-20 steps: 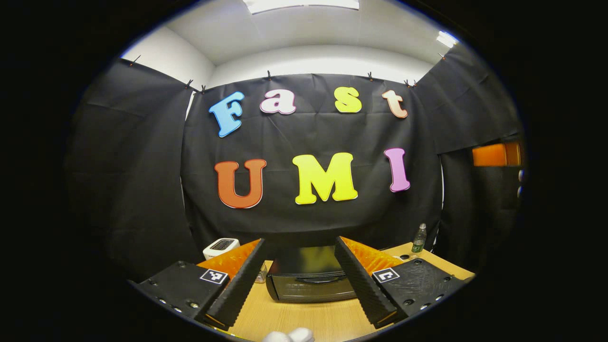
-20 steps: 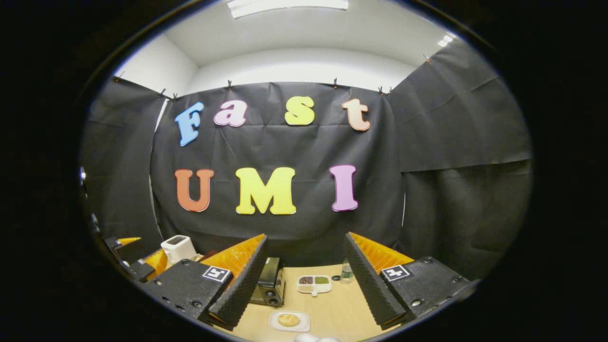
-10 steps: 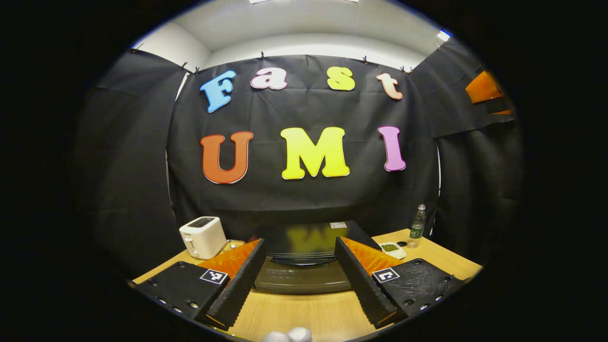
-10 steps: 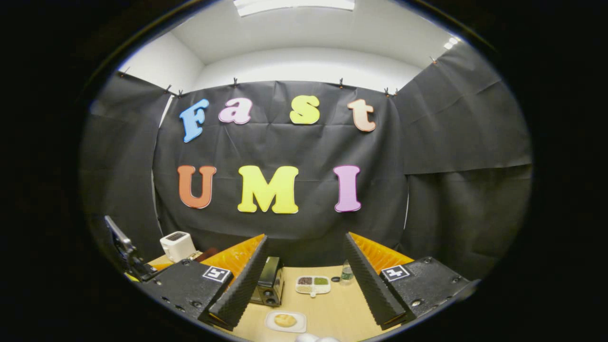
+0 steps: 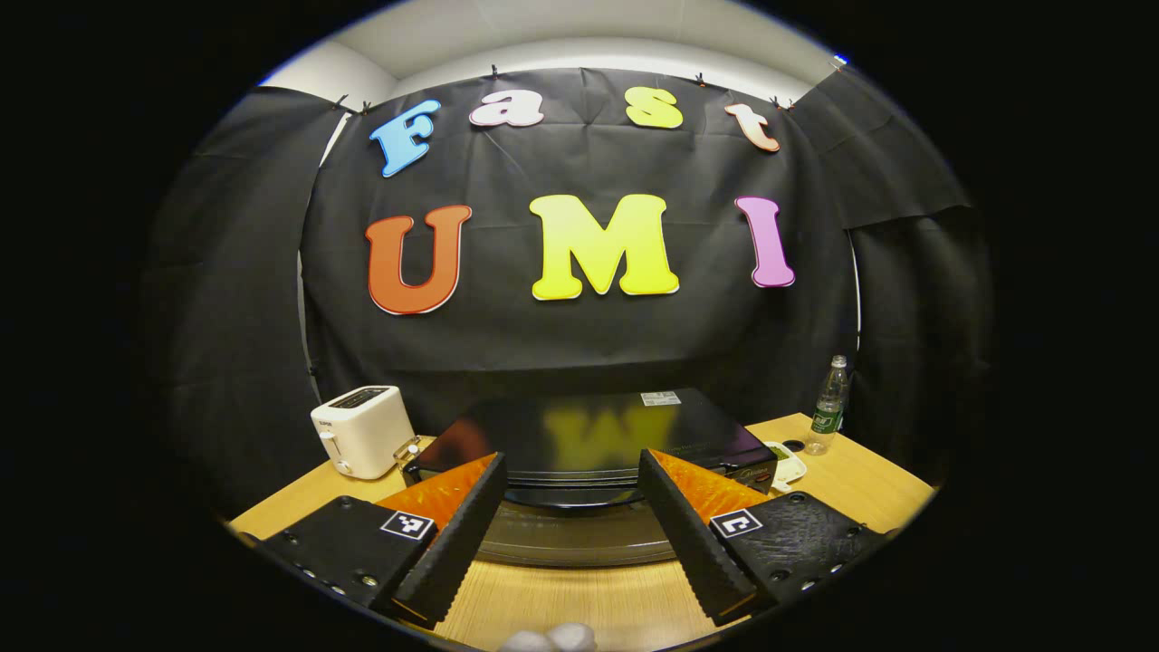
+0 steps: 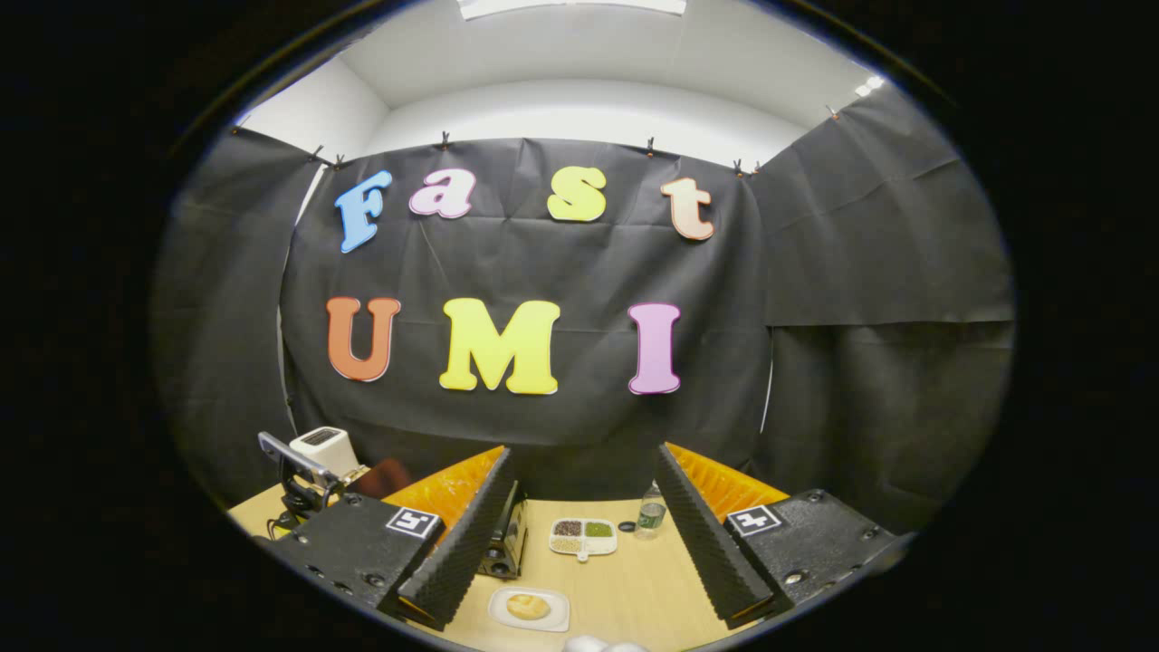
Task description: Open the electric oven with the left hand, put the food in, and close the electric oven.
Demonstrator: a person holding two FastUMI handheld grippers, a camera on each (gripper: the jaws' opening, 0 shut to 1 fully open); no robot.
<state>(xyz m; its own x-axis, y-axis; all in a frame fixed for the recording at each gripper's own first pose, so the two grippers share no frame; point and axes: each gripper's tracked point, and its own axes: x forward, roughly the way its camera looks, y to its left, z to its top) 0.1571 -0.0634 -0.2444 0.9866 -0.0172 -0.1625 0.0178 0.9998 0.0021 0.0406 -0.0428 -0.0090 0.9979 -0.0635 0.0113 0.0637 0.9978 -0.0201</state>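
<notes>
A: L gripper [image 5: 572, 525]?
B: Fingers spread, nothing held; electric oven [image 5: 589, 444] seen just ahead, door closed.
A: R gripper [image 6: 579, 534]?
B: Spread, nothing held. Food [image 6: 527, 606] on plate [image 6: 552, 621], wooden table [image 6: 634, 589].

I see a light wood-grain table [image 5: 579, 602] with a smooth, faintly shiny top. The electric oven [image 5: 589, 435] has a glossy black top that mirrors the wall; its door looks like dark glass. The toaster [image 5: 360, 430] is smooth white plastic, the bottle [image 5: 826, 406] clear plastic. The wall cloth [image 6: 869, 272] is matt and creased.
</notes>
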